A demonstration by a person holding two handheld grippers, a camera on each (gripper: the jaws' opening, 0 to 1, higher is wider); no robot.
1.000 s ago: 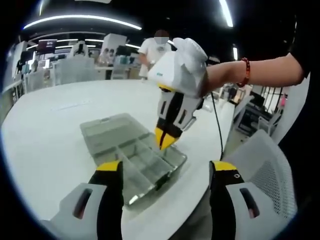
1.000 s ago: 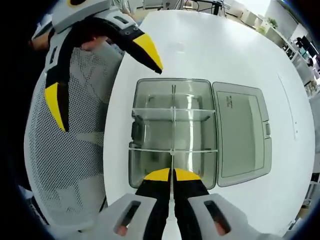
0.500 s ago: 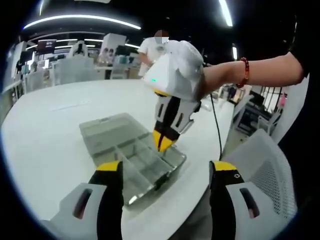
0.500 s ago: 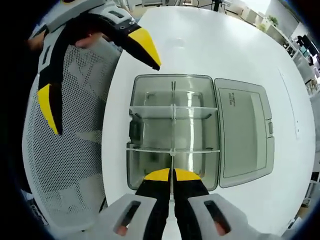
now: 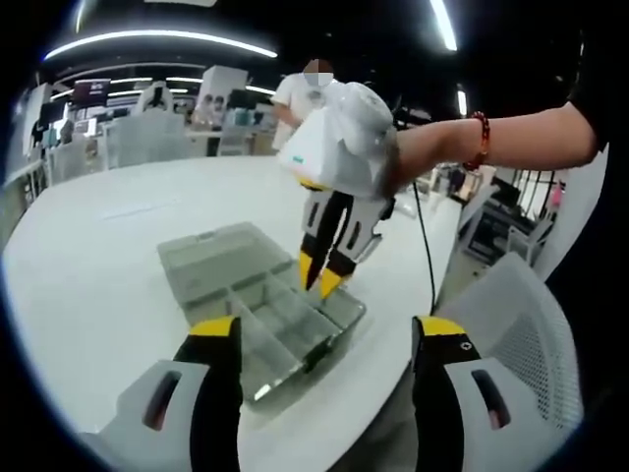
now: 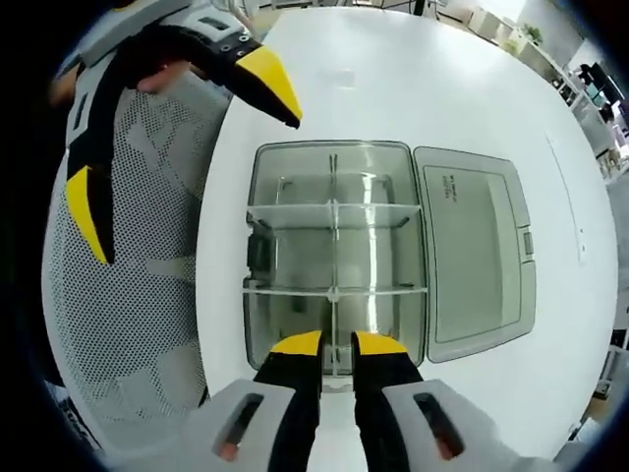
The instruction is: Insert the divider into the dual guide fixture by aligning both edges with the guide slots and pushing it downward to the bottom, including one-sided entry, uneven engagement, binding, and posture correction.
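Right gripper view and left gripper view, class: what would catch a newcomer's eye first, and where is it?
The clear compartment box lies open in the middle of the white round table, dividers standing inside and its lid folded flat beside it. The right gripper hangs right above the box's near edge, yellow tips apart. The left gripper waits open over a mesh chair at the table's edge.

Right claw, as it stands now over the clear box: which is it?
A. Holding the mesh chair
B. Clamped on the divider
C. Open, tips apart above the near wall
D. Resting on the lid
C: the right claw has its yellow tips apart, with the clear box showing through the gap.
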